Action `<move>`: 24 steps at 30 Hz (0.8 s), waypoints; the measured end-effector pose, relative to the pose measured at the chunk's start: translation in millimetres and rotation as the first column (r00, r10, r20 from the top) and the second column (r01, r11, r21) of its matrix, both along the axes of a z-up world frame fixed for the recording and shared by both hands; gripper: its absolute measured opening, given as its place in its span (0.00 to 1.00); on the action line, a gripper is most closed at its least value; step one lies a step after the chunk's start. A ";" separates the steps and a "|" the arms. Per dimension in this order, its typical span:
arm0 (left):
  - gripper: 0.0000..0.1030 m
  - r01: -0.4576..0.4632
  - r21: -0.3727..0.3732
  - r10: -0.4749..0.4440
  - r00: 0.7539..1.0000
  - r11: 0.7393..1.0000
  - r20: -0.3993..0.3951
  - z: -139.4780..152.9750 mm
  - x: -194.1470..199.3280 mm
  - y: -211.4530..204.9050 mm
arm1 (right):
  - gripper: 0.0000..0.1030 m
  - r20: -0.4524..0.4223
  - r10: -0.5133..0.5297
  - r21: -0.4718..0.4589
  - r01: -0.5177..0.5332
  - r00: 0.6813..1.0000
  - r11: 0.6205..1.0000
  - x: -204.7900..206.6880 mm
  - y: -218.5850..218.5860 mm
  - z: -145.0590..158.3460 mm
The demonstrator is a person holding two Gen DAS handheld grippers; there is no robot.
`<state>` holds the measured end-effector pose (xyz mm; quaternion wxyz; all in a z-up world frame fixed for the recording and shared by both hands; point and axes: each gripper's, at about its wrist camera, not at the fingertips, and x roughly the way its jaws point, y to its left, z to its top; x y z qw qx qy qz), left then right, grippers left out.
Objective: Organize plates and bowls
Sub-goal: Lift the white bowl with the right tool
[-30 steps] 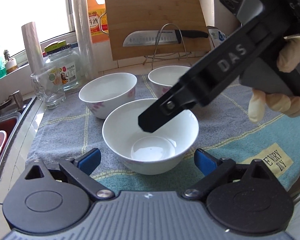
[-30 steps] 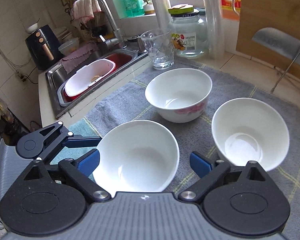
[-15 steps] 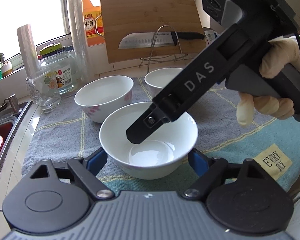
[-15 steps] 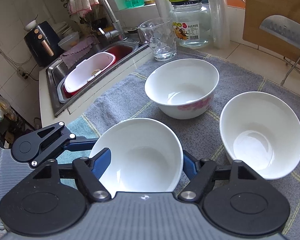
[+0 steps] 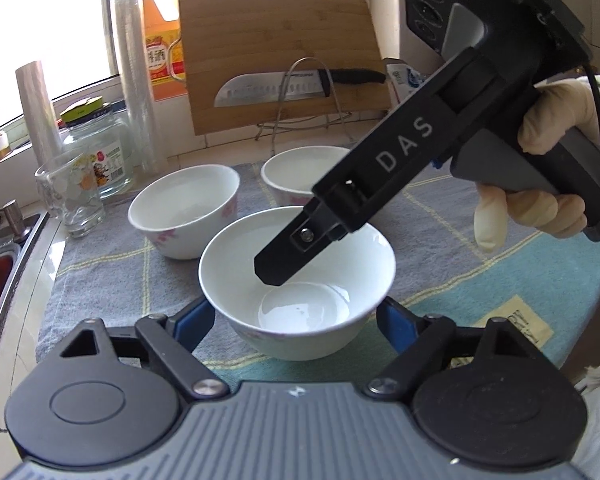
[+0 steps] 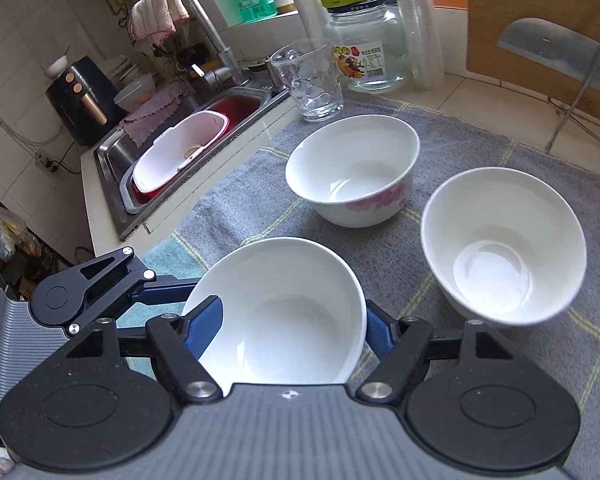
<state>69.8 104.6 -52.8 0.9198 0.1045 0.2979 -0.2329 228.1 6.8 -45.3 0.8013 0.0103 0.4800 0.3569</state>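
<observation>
Three white bowls stand on a grey checked towel [image 5: 440,216]. The near bowl [image 5: 300,280] [image 6: 288,312] sits between the blue pads of my left gripper [image 5: 296,320], which press on its sides. My right gripper [image 6: 290,326] is shut on the same bowl from the right; one of its black fingers [image 5: 284,256] reaches over the bowl's rim, held by a gloved hand [image 5: 540,208]. A left gripper finger [image 6: 156,288] shows at the bowl's left. Behind stand a pink-flowered bowl [image 5: 184,208] [image 6: 352,168] and a plain bowl [image 5: 296,172] [image 6: 500,240].
A glass tumbler [image 6: 308,76], a lidded jar [image 6: 364,48] and plastic-wrap rolls [image 5: 134,80] line the back left. A cutting board [image 5: 280,52] with a knife [image 5: 300,84] leans on a wire rack. The sink [image 6: 188,152] with a red-and-white basin lies left.
Both grippers' jaws have closed from wide apart onto the near bowl's sides. The right gripper's finger has sunk a little lower over the bowl.
</observation>
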 end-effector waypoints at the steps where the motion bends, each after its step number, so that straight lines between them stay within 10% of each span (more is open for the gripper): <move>1: 0.85 0.011 -0.001 -0.011 1.000 1.000 -0.001 2.1 -0.5 -2.7 | 0.77 0.000 -0.007 0.000 0.007 1.000 1.000 -2.2 -4.7 2.3; 24: 0.85 0.329 -0.036 -0.330 0.943 0.944 -0.034 -0.2 10.1 -97.3 | 0.77 0.005 -0.284 -0.057 0.284 0.959 0.957 -53.8 -129.5 10.1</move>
